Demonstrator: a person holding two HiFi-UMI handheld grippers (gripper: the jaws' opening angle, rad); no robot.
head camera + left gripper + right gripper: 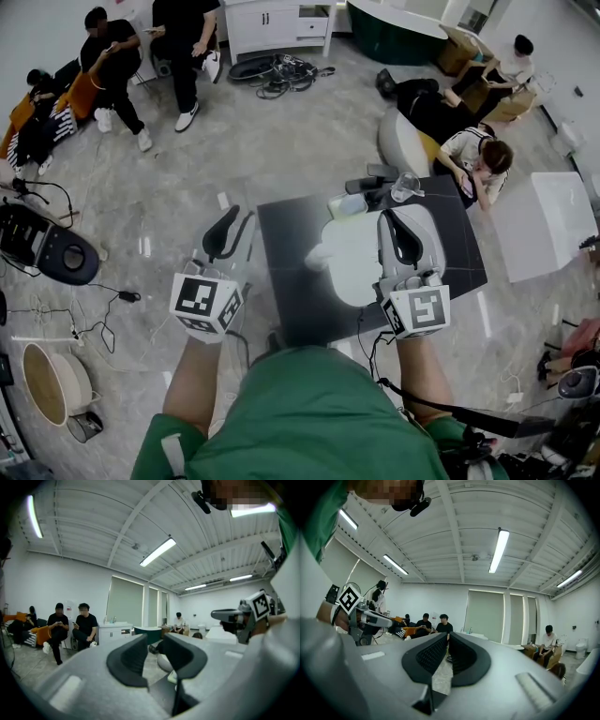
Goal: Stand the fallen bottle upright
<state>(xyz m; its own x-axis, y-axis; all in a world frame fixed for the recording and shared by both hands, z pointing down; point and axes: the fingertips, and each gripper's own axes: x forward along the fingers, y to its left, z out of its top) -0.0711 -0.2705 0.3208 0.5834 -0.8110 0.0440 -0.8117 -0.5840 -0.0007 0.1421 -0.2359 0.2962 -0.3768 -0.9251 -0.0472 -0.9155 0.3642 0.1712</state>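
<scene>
1. Dark table (291, 302), glare over its middle. The bottle (319, 256) is probably the pale shape lying at the glare's left edge, but I'm unsure.
2. Right gripper (397, 221) is closed and empty, level over the table. Left gripper (234, 217) has its jaws slightly apart and empty, off the left edge. Both look parked.
3. Clutter (375, 183) crowds the far edge. The near side leaves room.

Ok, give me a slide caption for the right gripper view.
Right gripper shut and empty, seated people beyond, under ceiling lights.
</scene>
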